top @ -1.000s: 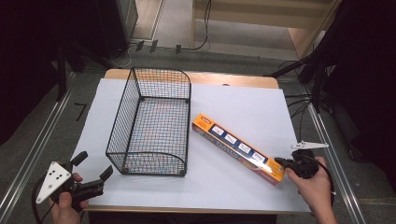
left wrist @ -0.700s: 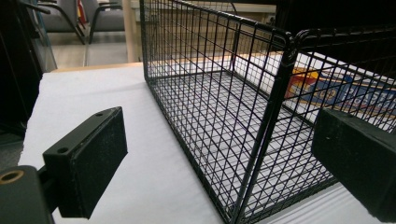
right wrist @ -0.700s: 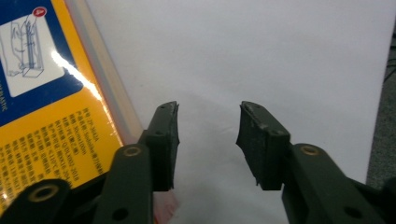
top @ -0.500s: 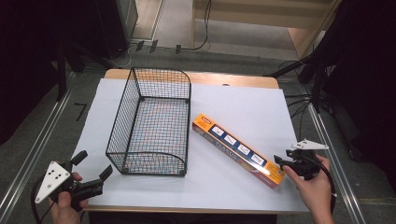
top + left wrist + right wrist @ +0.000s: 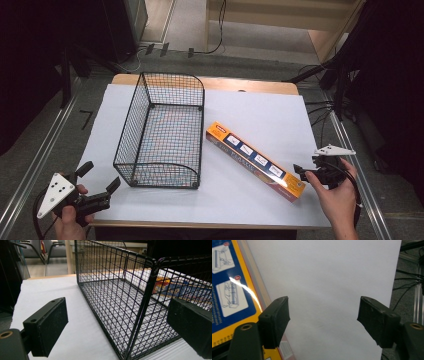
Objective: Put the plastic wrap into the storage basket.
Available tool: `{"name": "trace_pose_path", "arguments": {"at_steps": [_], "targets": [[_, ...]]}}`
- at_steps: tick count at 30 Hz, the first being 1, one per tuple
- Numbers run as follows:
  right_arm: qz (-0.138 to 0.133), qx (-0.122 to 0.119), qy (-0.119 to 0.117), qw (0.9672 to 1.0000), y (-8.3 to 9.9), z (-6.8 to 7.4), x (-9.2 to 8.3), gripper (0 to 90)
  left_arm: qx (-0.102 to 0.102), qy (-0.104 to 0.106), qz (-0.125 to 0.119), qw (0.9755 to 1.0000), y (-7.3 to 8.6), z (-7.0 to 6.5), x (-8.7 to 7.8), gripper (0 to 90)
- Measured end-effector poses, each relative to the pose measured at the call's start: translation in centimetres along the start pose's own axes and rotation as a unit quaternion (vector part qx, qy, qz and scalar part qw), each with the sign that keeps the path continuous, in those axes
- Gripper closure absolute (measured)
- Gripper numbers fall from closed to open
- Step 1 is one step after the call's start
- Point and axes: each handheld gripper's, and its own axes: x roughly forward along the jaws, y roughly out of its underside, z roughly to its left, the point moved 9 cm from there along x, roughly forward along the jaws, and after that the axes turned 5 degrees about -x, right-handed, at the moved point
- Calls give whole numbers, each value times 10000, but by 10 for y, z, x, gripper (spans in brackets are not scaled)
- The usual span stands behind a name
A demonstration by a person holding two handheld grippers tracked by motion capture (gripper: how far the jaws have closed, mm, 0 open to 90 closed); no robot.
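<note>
Black wire basket (image 5: 161, 131), glossy cardboard box (image 5: 255, 161)

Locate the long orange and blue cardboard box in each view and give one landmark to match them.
High view: the long orange and blue cardboard box lies diagonally right of the black wire basket.
Left gripper view: seen through the basket's mesh, upper right.
Right gripper view: along the left edge.
Shared landmark: the white table cover.

No legible text on the box (image 5: 255, 160)
</note>
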Motion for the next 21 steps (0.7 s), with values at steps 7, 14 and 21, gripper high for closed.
{"name": "trace_pose_path", "arguments": {"at_steps": [7, 14, 21], "targets": [[-89, 10, -240, 9997, -11, 8, -9, 161, 4, 0, -6, 10000, 0, 0, 0, 39], [93, -118, -527, 9985, -16, 25, -10, 137, 20, -19, -39, 10000, -2, 0, -2, 39], [338, -263, -690, 9967, -19, 41, -7, 108, 4, -12, -32, 10000, -1, -1, -1, 39]]}}
